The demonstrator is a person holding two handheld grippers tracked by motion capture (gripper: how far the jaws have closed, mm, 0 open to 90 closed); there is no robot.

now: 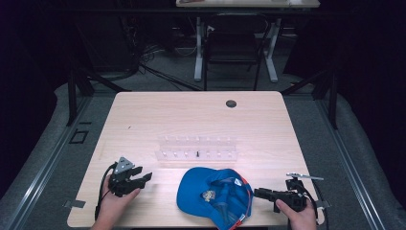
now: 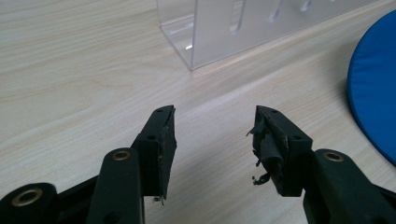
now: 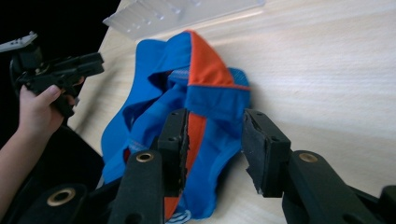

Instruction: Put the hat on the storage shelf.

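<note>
On the table [image 1: 143, 110], one cap [image 1: 198, 189], one clear rack [image 1: 197, 147], two grippers' jaws apart.

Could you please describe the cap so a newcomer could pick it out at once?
On the light wooden table, look at the near edge, in front of the clear acrylic rack. The blue fabric cap lies upside down there, the one soft, colourful thing, with an orange stripe inside.

1. You have no text, brand, number or sign that can be read in any view.
2. The blue cap [image 1: 214, 196], lying just ahead of your right gripper's fingers [image 3: 264, 154], carries a small pale patch inside and a mark near its edge; both are too blurred to read.
</note>
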